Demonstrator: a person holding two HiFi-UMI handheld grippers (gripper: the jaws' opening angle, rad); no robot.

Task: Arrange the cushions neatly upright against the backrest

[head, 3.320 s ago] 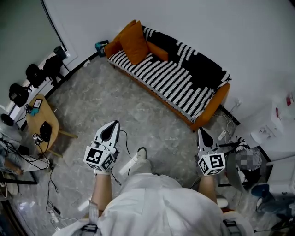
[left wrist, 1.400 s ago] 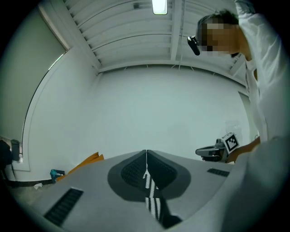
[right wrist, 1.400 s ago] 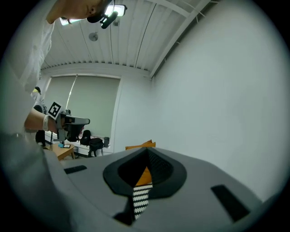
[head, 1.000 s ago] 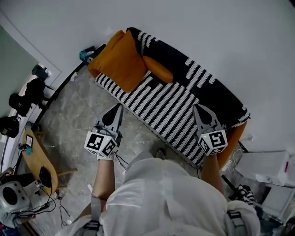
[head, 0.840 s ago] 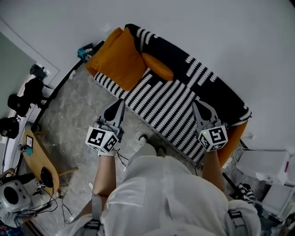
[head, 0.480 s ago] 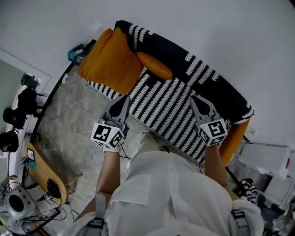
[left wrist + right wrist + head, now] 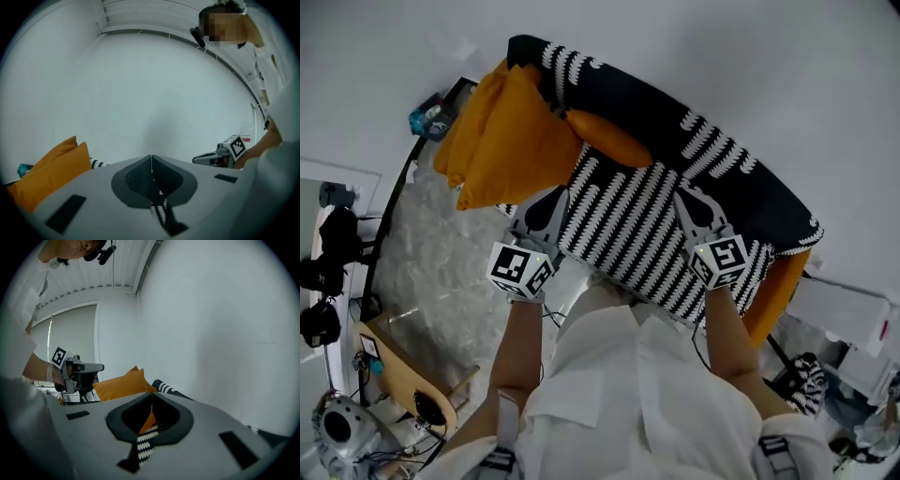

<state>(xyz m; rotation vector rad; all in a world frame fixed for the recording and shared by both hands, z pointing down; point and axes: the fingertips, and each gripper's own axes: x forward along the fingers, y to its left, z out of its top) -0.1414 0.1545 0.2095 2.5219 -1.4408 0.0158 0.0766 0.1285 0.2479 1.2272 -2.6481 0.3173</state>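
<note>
Your left gripper (image 7: 554,196) has its fingers pressed together with nothing between them. Its own view shows the two tips meeting in one line, aimed at the white wall (image 7: 150,93) above the sofa (image 7: 769,281). Your right gripper (image 7: 685,195) is the same: fingers closed tip to tip, holding nothing. Both hover over the front part of the black-and-white striped seat (image 7: 628,230), and neither touches a cushion. The two large orange cushions (image 7: 502,141) stand one against the other at the sofa's left end, tilted outward, with their lower corners hanging past the seat edge instead of resting flat against the black backrest (image 7: 694,112). A smaller orange cushion (image 7: 605,138) lies on its side where the seat meets the backrest, just right of the large pair. Your left gripper is near the lower corner of the large cushions; your right is well apart from all of them, over the middle of the seat
</note>
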